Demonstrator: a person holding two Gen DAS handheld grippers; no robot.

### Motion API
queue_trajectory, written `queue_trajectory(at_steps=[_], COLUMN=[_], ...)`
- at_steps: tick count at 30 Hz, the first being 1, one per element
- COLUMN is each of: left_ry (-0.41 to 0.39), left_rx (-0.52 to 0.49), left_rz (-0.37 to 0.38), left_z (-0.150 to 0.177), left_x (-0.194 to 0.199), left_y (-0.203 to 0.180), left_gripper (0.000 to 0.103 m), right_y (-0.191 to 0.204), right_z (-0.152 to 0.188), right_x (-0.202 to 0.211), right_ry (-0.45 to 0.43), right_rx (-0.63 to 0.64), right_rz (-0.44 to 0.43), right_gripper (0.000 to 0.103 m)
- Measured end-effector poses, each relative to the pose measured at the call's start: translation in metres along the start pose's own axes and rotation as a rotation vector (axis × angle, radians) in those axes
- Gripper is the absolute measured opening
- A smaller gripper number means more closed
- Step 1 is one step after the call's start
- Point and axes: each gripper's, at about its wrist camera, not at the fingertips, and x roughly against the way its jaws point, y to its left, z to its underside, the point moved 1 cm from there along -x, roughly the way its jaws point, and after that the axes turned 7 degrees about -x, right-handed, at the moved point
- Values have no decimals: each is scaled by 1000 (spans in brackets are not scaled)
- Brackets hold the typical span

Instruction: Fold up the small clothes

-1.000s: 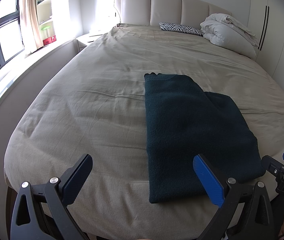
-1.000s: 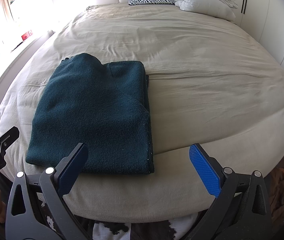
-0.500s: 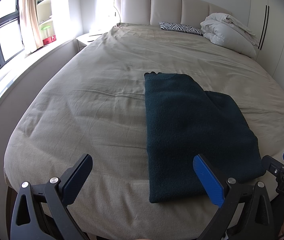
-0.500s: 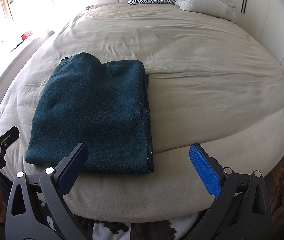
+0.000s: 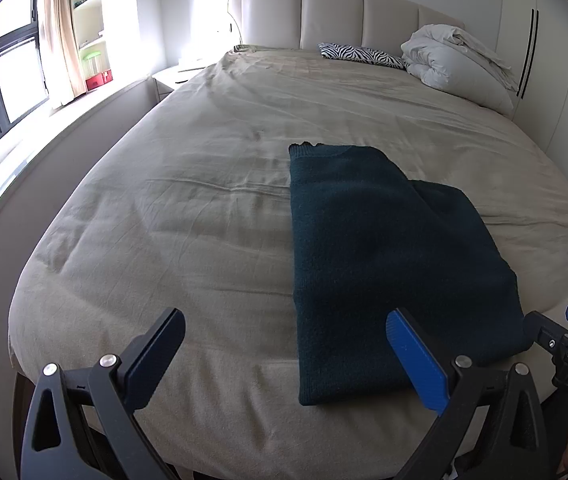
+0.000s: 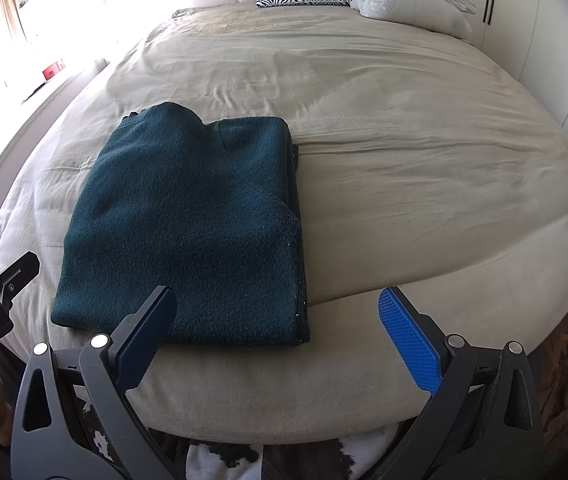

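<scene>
A dark teal sweater lies folded into a rectangle on the beige bed, close to the bed's near edge and toward its right side. The left gripper hovers off that near edge with its jaws wide and holding nothing. The right gripper does likewise, jaws wide and empty, just short of the sweater's near hem. A white duvet and a zebra-print pillow sit at the bed's far edge by the headboard.
</scene>
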Motion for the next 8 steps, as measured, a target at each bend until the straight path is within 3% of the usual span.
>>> queue_trajectory(at_steps=[8], left_ry=[1], left_rx=[1], left_rz=[1], left_z=[0], left_x=[-1], left_y=[1], left_gripper=[103], right_y=[0], right_z=[0], right_x=[0], right_ry=[0], right_rx=[1], right_rz=[0], right_gripper=[103])
